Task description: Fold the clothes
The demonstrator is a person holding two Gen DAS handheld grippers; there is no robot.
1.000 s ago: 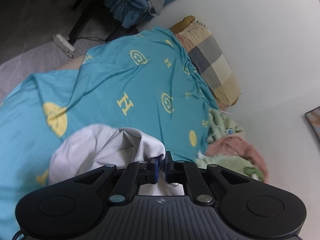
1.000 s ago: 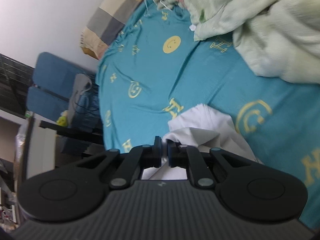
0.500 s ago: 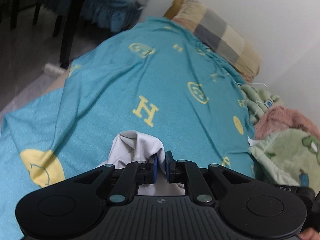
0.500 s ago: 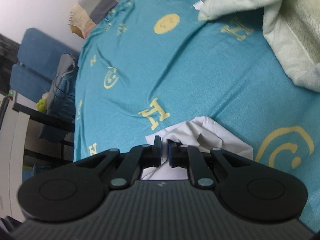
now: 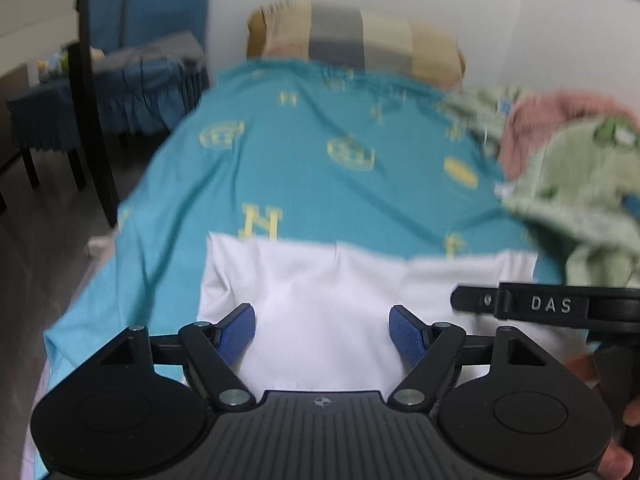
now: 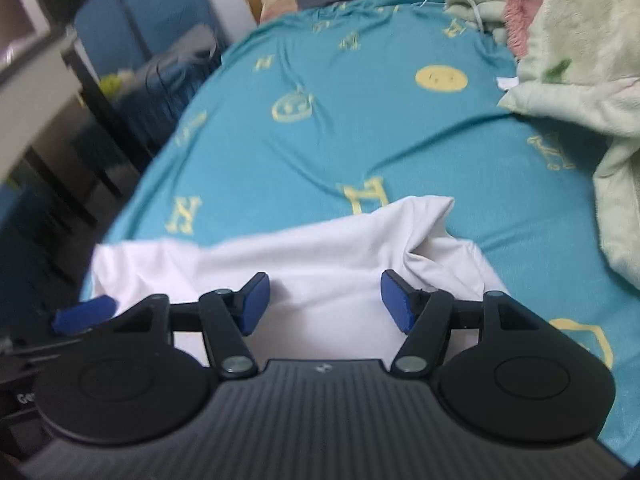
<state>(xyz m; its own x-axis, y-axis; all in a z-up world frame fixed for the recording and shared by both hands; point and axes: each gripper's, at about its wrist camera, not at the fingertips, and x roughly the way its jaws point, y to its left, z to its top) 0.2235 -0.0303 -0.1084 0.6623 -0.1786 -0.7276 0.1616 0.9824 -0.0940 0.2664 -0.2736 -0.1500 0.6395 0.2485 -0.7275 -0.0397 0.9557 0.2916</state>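
White garment [image 5: 320,280] beneath both grippers' released jaws; "DAS" on right gripper [image 5: 550,304]; teal "H"-print sheet [image 6: 360,112].

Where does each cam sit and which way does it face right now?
Left wrist: on the left gripper, jaws open, looking along the bed toward the plaid pillow; white garment just ahead; right gripper and the person's hand show at right.
Right wrist: on the right gripper, jaws open, facing the same way, over the garment's bunched right part; a blue pad of the left gripper shows at left.
Shared: garment, teal sheet, pillow, green blanket.
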